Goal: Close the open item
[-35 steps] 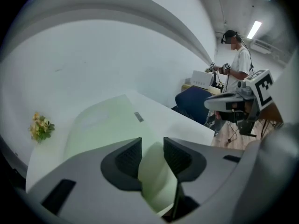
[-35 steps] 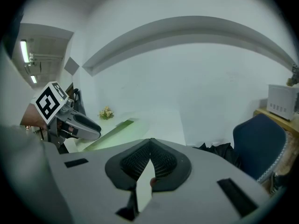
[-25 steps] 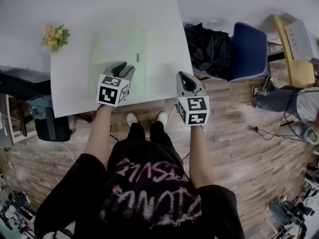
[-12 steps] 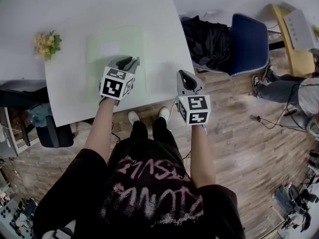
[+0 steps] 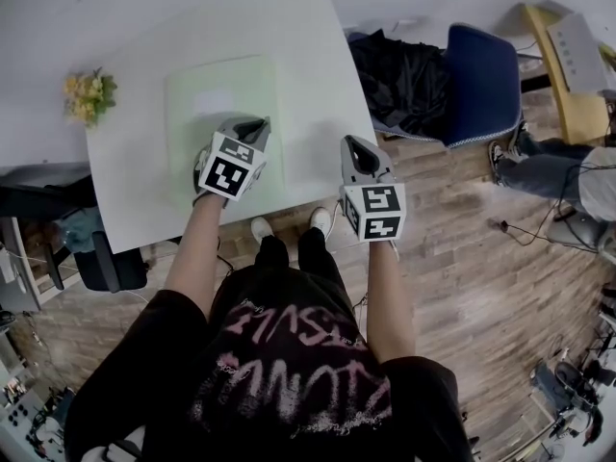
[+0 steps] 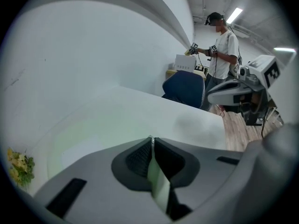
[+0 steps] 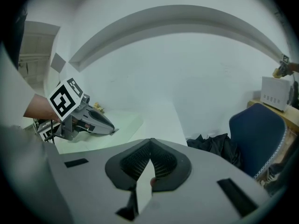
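Head view: a flat pale-green pouch point(image 5: 217, 99) is seen lying on the white table point(image 5: 318, 56), toward its near edge. The left gripper point(image 5: 252, 125) is lowered onto the pouch's right side — its jaws have just been closing and are now pinched on a small grey tab point(image 7: 113, 130) at the pouch's edge. The right gripper point(image 5: 354, 145) is held apart from the pouch by the table's near right corner, its jaws pressed together with nothing between them.
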Action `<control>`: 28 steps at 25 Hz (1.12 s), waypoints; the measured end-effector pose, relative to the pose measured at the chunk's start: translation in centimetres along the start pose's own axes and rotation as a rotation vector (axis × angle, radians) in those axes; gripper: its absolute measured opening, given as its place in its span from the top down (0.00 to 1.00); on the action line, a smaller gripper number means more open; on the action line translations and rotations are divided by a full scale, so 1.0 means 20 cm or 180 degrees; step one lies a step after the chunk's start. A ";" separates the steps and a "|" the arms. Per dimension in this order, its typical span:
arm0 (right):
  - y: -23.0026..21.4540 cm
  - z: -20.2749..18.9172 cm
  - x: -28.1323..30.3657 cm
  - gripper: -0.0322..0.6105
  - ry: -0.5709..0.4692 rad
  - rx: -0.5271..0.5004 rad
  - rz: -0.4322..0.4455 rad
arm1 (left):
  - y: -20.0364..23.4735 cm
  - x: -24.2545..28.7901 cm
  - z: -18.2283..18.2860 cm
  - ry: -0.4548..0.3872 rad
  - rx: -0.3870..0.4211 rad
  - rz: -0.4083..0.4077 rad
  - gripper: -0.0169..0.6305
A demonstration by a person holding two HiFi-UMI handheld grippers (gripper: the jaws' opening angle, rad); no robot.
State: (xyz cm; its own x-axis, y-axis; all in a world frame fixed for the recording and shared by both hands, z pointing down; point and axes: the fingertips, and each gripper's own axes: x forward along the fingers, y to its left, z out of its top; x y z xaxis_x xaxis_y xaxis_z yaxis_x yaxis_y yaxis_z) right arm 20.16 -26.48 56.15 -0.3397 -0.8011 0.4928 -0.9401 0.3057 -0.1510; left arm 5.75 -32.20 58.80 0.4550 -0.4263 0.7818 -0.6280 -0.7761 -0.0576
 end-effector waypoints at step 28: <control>0.10 0.10 0.01 0.94 -0.0145 -0.0076 0.0116 | 0.03 -0.11 0.02 -0.0360 -0.0488 -0.0024 0.94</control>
State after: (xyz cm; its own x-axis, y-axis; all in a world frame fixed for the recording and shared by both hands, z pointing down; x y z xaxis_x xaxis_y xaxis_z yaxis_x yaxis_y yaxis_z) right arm 18.12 -27.10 54.17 -0.3752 -0.8116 0.4478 -0.9262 0.3469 -0.1474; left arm 4.51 -31.95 56.79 0.5228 -0.4769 0.7066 -0.7092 -0.7032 0.0501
